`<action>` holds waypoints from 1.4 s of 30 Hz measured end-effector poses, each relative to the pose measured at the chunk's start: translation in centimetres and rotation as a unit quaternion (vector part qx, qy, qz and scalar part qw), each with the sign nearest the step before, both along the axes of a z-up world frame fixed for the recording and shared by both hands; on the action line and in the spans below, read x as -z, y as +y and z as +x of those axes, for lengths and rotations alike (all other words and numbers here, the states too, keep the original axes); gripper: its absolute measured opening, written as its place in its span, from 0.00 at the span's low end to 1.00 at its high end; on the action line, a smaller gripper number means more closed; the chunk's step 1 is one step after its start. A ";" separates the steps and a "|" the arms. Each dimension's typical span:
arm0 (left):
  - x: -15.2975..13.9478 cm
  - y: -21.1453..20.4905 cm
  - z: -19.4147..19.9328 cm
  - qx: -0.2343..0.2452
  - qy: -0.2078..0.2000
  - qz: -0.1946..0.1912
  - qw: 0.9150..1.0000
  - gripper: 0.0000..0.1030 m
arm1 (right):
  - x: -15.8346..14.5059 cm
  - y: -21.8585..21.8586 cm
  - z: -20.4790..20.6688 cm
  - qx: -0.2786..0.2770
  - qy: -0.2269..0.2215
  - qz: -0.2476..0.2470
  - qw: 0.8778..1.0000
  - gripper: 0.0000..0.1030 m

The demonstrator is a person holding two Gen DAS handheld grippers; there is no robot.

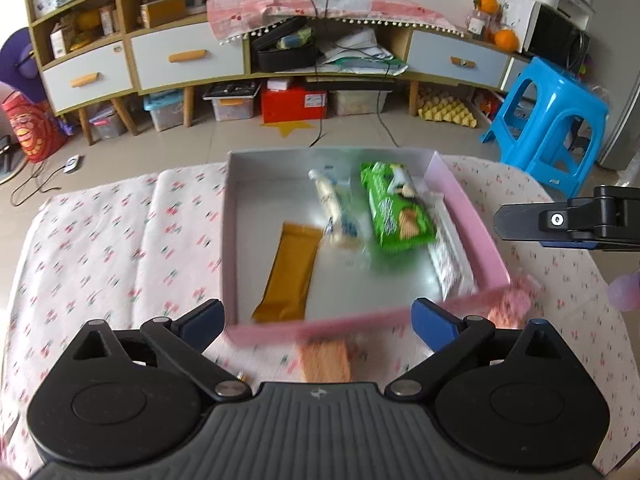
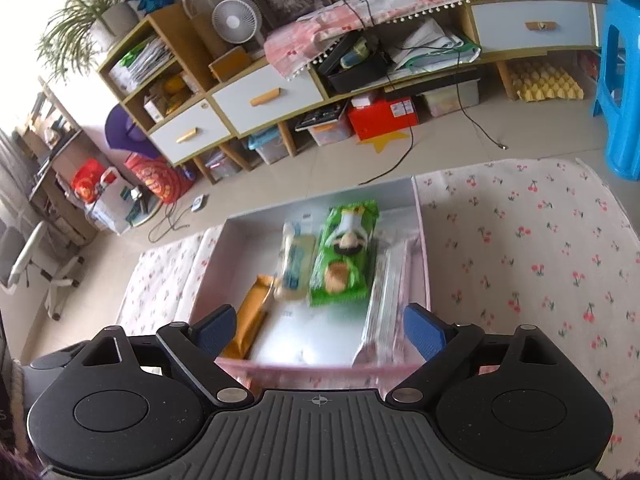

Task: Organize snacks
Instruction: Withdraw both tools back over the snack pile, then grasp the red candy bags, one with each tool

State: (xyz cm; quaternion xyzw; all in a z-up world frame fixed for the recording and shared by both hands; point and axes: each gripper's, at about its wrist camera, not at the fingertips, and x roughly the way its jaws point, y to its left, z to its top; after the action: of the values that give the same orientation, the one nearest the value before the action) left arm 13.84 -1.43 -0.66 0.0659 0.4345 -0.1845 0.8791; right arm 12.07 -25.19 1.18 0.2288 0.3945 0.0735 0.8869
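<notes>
Left gripper (image 1: 316, 322) spread wide, nothing between its blue-padded fingers (image 1: 434, 322), hovering at the near edge of the shallow pink-walled cardboard box (image 1: 472, 216). Right gripper (image 2: 318, 328) likewise spread and empty, poised over the same box's near wall. Ahead of both, inside the box: a green crinkly biscuit packet (image 1: 394, 210) toward the right, overlapping a long white clear-wrapped packet (image 1: 450, 248) lying along the right wall; a pale blue-and-white wrapped snack (image 1: 334, 210) just left of the green one; a flat mustard-yellow bar wrapper (image 1: 290, 272) nearest on the left. Below the left gripper, outside the box, an orange-pink wafer pack (image 1: 326, 362) on the cherry-print white tablecloth (image 1: 112, 240); another pink snack (image 1: 514, 304), blurred, touching the box's near right corner.
</notes>
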 end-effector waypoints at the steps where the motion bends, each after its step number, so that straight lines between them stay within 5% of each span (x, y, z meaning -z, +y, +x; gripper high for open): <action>1: 0.0 0.3 -0.4 -0.005 0.002 0.003 1.000 0.97 | 0.0 0.2 -0.4 -0.002 -0.002 -0.002 1.000 0.92; 14: 1.9 3.8 -4.4 -0.070 0.021 -0.019 0.997 0.99 | 1.7 4.0 -5.5 -0.059 -0.027 -0.060 0.996 0.92; 23: 3.6 5.0 -6.3 -0.067 0.005 -0.019 0.998 0.97 | 3.4 7.1 -8.5 -0.145 -0.063 -0.151 0.976 0.92; 31: 5.2 5.4 -7.7 -0.059 0.004 -0.061 0.996 0.86 | 5.6 9.6 -11.4 -0.230 -0.101 -0.238 0.938 0.92; 42: 6.2 5.8 -7.5 -0.068 0.031 -0.112 0.991 0.62 | 7.1 12.0 -11.6 -0.280 -0.103 -0.240 0.924 0.92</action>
State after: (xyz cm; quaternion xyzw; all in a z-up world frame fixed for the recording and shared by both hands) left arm 6.35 4.37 -6.83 -0.0684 0.4415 -0.1736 0.8776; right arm 0.51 -13.18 -5.90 -0.1192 0.3547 0.2450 0.8944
